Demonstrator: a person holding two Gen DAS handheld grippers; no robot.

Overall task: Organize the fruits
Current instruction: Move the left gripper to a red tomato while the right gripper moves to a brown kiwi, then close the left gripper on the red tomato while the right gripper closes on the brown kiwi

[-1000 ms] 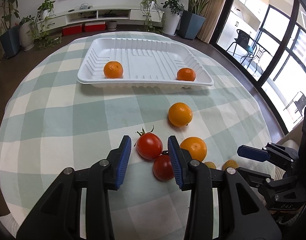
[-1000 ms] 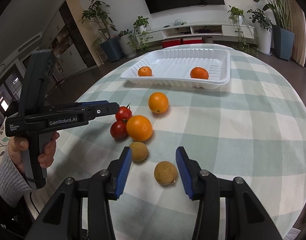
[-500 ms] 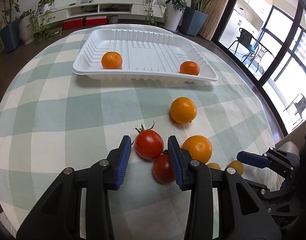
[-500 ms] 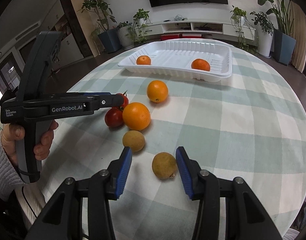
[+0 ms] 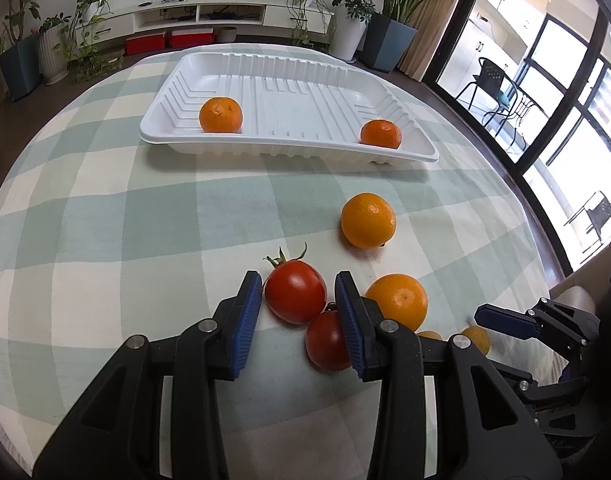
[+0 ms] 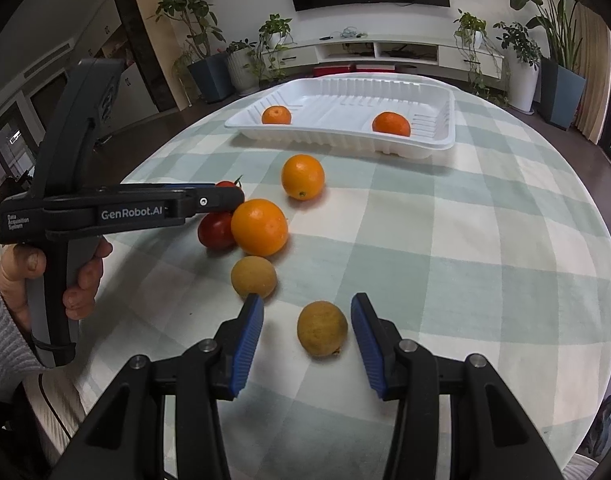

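My left gripper [image 5: 298, 298] is open, its blue pads on either side of a stemmed red tomato [image 5: 295, 291] without squeezing it. A second tomato [image 5: 327, 340] and an orange [image 5: 397, 301] lie just to its right, another orange [image 5: 368, 221] farther on. My right gripper [image 6: 307, 322] is open around a brownish-yellow round fruit [image 6: 322, 328]; a similar one [image 6: 253, 277] lies to the left. The white tray [image 5: 289, 80] holds two mandarins [image 5: 220, 115] [image 5: 380, 133].
The round table has a green-and-white checked cloth [image 5: 105, 220]. In the right wrist view the left gripper [image 6: 117, 210] and the hand holding it are at left. Potted plants and a TV shelf stand beyond the table; windows are on the right.
Both grippers moved forward and lower. The stemmed tomato now sits between the left pads, and the brownish fruit sits between the right pads.
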